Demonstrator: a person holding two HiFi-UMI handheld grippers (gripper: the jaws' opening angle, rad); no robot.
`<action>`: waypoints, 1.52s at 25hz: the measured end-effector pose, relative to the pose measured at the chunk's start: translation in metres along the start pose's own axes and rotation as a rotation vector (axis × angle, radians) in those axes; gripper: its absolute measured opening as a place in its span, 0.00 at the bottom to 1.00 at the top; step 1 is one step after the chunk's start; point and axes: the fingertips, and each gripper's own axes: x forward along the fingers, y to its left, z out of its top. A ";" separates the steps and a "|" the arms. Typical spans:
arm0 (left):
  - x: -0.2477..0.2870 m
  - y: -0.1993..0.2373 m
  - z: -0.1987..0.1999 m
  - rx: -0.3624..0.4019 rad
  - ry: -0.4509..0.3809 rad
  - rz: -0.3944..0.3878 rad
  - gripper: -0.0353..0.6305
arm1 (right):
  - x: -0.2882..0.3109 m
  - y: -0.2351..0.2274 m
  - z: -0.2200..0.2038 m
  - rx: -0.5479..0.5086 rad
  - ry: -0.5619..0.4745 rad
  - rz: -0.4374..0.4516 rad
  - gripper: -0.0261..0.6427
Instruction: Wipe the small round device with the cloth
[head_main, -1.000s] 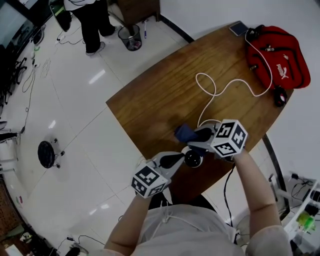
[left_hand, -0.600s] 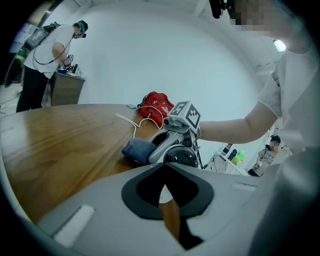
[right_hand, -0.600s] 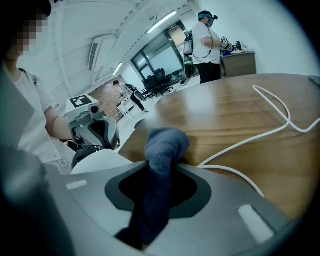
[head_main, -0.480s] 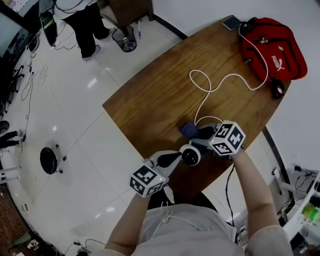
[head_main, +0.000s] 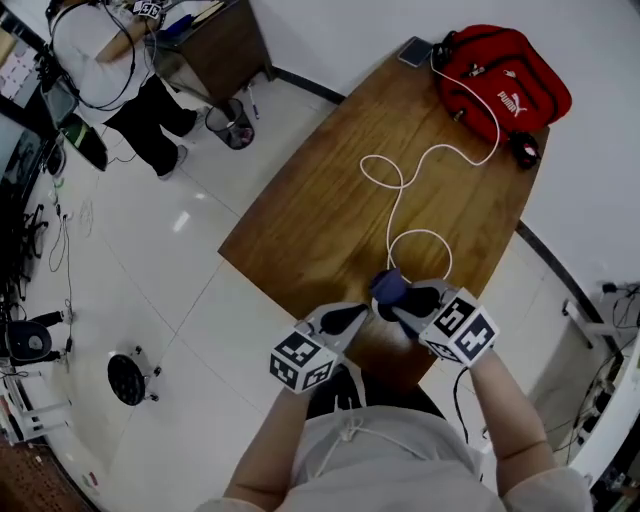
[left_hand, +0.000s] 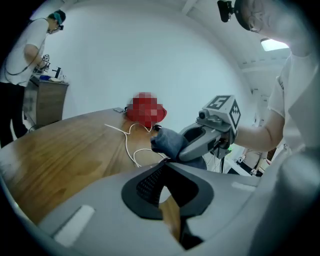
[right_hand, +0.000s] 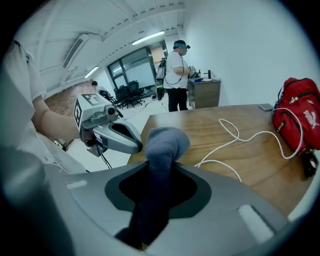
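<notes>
right gripper (right_hand: 159, 172) is clenched on the blue cloth (right_hand: 163, 144), whose wad pokes past the jaws at the table's (head_main: 320, 200) near edge. left gripper (left_hand: 165, 167) is pinched closed on nothing, tips just beside the wad. the small round device shows in no view and is probably under the cloth. best to rub in small circles with the wad, left tips steadying.

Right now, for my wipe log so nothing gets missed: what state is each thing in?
cloth: bunched, clamped in the right gripper's jaws.
right gripper: shut on the cloth.
left gripper: jaws shut.
white cable: slack, looped on the table.
red bag: lying on the table's far end.
small round device: out of sight, state unknown.
</notes>
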 end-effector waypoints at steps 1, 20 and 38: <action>-0.005 0.000 -0.002 0.008 0.012 -0.013 0.06 | 0.002 0.005 -0.002 0.008 0.004 -0.024 0.20; -0.029 -0.006 -0.026 0.113 0.137 -0.177 0.06 | 0.017 0.058 -0.016 0.175 -0.067 -0.158 0.20; 0.001 -0.026 -0.005 0.173 0.034 -0.186 0.08 | -0.018 -0.037 -0.020 0.296 -0.193 -0.277 0.20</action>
